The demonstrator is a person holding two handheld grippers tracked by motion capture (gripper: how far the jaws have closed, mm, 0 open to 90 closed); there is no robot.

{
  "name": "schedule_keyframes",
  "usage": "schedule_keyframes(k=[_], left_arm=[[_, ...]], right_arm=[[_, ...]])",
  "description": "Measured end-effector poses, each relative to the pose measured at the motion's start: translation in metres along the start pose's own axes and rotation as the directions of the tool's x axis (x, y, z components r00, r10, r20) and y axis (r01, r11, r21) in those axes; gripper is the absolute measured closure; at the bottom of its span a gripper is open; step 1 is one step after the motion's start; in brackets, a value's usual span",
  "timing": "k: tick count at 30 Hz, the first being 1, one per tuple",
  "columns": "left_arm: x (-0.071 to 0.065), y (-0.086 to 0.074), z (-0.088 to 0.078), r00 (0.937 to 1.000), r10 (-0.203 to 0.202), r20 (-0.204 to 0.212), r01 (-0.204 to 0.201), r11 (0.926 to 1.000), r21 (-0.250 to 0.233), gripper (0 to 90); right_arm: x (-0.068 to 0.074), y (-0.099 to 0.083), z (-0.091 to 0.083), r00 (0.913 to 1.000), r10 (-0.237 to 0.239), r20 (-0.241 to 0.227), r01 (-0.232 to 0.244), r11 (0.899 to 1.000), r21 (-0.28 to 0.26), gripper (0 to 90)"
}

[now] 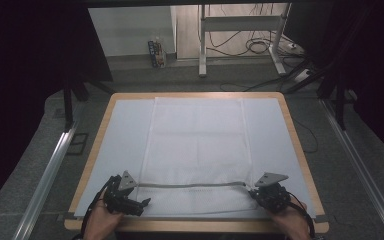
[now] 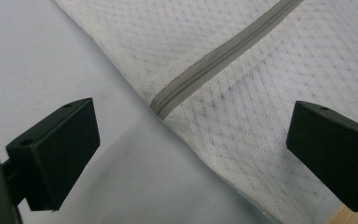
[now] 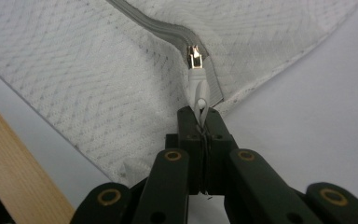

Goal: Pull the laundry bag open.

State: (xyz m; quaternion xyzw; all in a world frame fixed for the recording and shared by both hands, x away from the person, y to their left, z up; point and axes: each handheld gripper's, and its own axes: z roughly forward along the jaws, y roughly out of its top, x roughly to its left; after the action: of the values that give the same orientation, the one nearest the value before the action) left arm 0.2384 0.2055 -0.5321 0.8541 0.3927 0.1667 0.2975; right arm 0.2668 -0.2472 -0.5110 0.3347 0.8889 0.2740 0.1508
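A: Right gripper, seen along its own jaws: how do they stand?

B: Pressed together on the grey zipper pull tab, which rises straight out from between them. Just beyond the tab sits the metal slider, and from it the grey zipper runs away up and to the left across the white mesh laundry bag.

A: And what lies to either side of that gripper?

B: Mesh on its left, with the wooden table edge farther out; the pale blue-grey table cover on its right, just past the bag's corner.

A: Left gripper?

B: Jaws wide apart, nothing between the pads. Ahead of them lies the closed end of the zipper, at the bag's side edge; mesh stretches beyond it, bare cover on the other side.

A: Placement from the high view?

B: The left gripper and the right gripper sit at the bag's two near corners, and the zipper spans the gap between them. The bag lies flat, extending away from both hands to the table's far side.
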Motion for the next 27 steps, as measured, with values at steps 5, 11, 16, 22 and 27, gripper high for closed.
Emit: schedule_keyframes(k=[5,11,16,22,27], left_arm=[[-0.001,0.003,0.001,0.9999,0.002,0.012,-0.002,1.0000,-0.006,2.7],[-0.005,0.009,0.002,0.9992,0.010,0.038,-0.009,0.9996,-0.027,2.7],[-0.008,0.013,0.004,0.9984,0.015,0.054,-0.014,0.9995,-0.029,2.7],[-0.012,0.027,0.008,0.9947,0.001,0.103,0.004,0.9990,-0.044,3.3],[-0.013,0.051,0.013,0.9830,-0.018,0.183,0.033,0.9965,-0.077,3.7]], right_arm=[[0.002,0.001,-0.006,0.9979,-0.056,0.031,0.057,0.998,-0.033,87.4],[0.002,0.004,-0.011,0.9966,-0.068,0.047,0.071,0.995,-0.072,87.2],[0.003,0.006,-0.012,0.9953,-0.081,0.052,0.085,0.993,-0.087,87.4],[0.008,0.007,-0.012,0.9878,-0.131,0.085,0.139,0.986,-0.094,87.6],[0.008,0.007,-0.012,0.9862,-0.140,0.088,0.148,0.984,-0.097,87.5]])
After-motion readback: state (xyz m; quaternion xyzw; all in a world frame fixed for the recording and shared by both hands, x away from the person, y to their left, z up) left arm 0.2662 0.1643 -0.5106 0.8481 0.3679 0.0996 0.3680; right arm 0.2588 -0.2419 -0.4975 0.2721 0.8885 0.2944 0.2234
